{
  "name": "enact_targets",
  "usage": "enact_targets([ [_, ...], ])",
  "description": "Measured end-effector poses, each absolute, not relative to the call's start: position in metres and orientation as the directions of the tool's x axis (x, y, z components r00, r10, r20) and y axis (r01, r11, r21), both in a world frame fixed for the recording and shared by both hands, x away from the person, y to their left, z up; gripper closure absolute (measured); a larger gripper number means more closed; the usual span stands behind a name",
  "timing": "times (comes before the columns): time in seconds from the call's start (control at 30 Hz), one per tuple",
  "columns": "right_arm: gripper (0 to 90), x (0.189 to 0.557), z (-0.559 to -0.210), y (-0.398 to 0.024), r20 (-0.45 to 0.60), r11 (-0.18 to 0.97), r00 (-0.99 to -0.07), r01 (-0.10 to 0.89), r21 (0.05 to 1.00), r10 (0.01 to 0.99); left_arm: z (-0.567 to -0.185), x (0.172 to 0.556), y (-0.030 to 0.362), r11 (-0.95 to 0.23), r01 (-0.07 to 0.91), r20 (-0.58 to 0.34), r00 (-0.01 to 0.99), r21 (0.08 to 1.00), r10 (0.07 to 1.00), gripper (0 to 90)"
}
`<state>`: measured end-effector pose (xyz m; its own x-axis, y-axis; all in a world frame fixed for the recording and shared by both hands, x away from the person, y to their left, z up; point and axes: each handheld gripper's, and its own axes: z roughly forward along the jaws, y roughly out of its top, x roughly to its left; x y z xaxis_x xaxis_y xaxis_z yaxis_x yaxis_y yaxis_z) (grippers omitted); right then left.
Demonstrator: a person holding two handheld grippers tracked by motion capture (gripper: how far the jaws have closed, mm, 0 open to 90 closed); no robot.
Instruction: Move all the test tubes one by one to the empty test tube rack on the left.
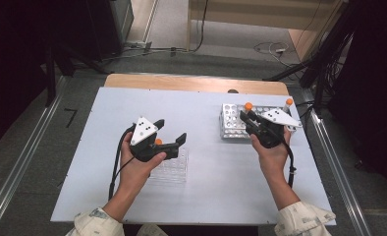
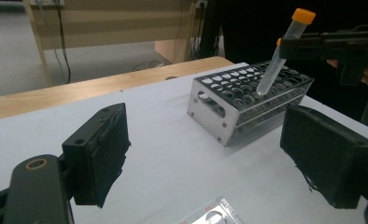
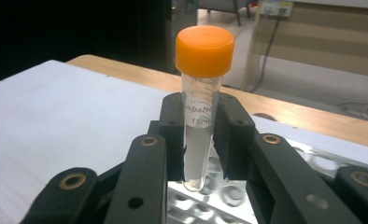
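one tube (image 3: 198, 116) pinched in right gripper (image 1: 253, 120) fingers, tip just over metal rack (image 2: 247, 100) on worktop (image 1: 201, 128). left gripper (image 1: 169, 132) fingers wide, empty. risk: tilted tube misses hole, jams on rack top.

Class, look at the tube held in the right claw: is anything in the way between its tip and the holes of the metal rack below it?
Nothing visible blocks it. The right claw is shut on the orange-capped tube, whose tip hangs above open holes of the metal rack. Another capped tube stands at the rack's far side, apart.
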<state>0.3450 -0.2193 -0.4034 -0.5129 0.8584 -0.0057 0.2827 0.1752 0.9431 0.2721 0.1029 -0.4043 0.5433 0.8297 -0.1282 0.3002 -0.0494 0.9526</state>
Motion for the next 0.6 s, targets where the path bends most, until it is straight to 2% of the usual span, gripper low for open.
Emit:
enact_targets([
  [0.27, 72.2, 0.330, -0.413, -0.195, 0.001, 0.216, -0.595, 0.294, 0.931, 0.804, -0.406, 0.276, 0.090, -0.064, 0.298, -0.117, 0.553, 0.952, 0.825, 15.9],
  [0.6, 72.2, 0.315, -0.425, -0.176, -0.013, 0.279, -0.656, 0.302, 0.912, 0.755, -0.407, 0.279, 0.065, -0.090, 0.298, -0.112, 0.595, 0.950, 0.796, 13.5],
])
